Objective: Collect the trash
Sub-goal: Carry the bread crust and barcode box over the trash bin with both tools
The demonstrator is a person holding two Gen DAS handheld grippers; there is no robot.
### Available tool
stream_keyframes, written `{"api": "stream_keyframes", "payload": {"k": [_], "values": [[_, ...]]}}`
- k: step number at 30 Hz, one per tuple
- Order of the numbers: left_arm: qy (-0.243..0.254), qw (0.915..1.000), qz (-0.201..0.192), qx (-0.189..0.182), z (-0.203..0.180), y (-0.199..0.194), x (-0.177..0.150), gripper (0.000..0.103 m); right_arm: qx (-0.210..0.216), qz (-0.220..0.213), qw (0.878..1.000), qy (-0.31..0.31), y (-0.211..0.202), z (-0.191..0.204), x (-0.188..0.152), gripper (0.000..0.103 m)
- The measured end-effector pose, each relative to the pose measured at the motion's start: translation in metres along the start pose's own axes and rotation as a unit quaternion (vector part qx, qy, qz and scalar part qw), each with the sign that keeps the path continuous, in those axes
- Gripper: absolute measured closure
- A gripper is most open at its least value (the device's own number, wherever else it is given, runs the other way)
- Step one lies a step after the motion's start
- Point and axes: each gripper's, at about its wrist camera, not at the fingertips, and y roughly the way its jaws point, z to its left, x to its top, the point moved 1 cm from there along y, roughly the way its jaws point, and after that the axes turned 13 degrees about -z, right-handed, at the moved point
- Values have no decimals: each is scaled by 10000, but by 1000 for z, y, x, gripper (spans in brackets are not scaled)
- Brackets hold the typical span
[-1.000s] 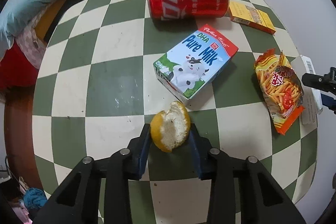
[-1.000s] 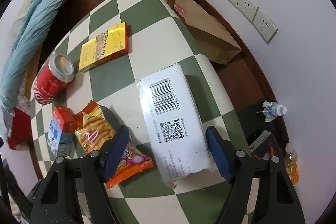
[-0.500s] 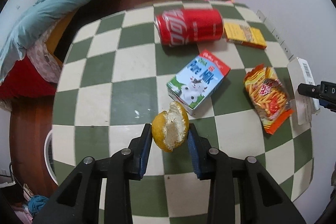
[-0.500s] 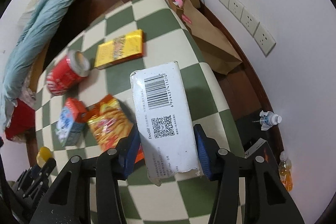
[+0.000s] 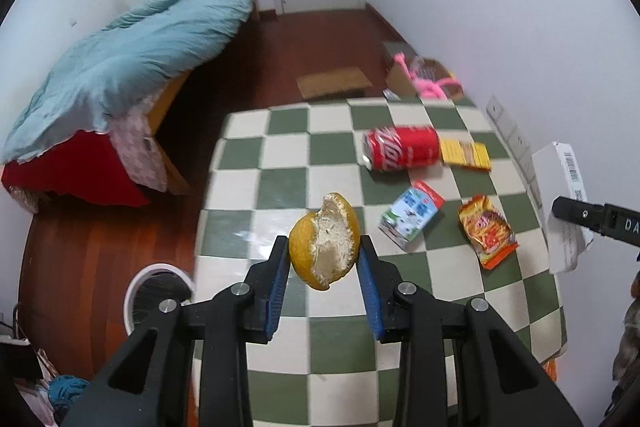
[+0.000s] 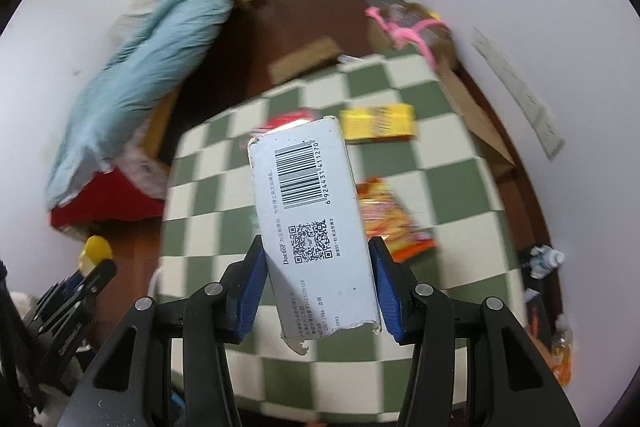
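My left gripper [image 5: 323, 263] is shut on a piece of orange peel [image 5: 326, 247] and holds it high above the green-and-cream checked table [image 5: 280, 195]. My right gripper [image 6: 318, 267] is shut on a white carton with a barcode [image 6: 316, 223], also lifted off the table; the carton [image 5: 562, 203] shows at the right edge of the left wrist view. On the table lie a red cola can [image 5: 402, 147], a yellow packet [image 5: 466, 155], a milk carton [image 5: 412, 214] and an orange snack bag [image 5: 489, 231].
A white-rimmed bin [image 5: 158, 291] stands on the wooden floor left of the table. A bed with a blue duvet [image 5: 132, 59] fills the far left. A cardboard box with pink straps [image 5: 424, 79] and a brown paper bag [image 6: 476, 119] sit beyond the table by the wall.
Both grippers have risen well above the table. The left lifted the orange peel; the right closed on the white carton and raised it off the tabletop.
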Motion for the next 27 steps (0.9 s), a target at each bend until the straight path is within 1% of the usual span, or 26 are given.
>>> {"api": "stream_keyframes", "payload": {"k": [4, 7, 11, 13, 17, 18, 21, 23, 24, 27], "values": [[-161, 9996, -192, 134, 36, -29, 5, 73, 437, -7, 9988, -240, -11, 61, -9, 51], [-285, 9987, -293, 304, 70, -48, 4, 73, 703, 76, 9967, -399, -8, 103, -22, 51], [-508, 9966, -322, 566, 118, -61, -8, 73, 1099, 314, 9915, -621, 7, 168, -49, 51], [-666, 9947, -260, 743, 150, -65, -21, 73, 1289, 485, 9879, -708, 20, 199, -63, 51], [-994, 9895, -40, 1052, 203, -63, -49, 73, 1615, 880, 9785, -933, 54, 263, -101, 51], [-1132, 9868, 77, 1155, 223, -58, -60, 73, 1671, 984, 9761, -978, 63, 275, -110, 51], [-1510, 9793, 374, 1292, 262, -43, -85, 73, 1799, 1342, 9682, -1109, 99, 316, -139, 51], [-1821, 9723, 645, 1319, 293, -26, -106, 73, 1830, 1548, 9637, -1175, 125, 336, -156, 51], [-1895, 9702, 717, 1329, 300, -22, -112, 73, 1815, 1646, 9618, -1223, 138, 345, -164, 51], [-2190, 9618, 1059, 1258, 326, 8, -136, 73, 1740, 1994, 9558, -1282, 186, 369, -188, 51]]}}
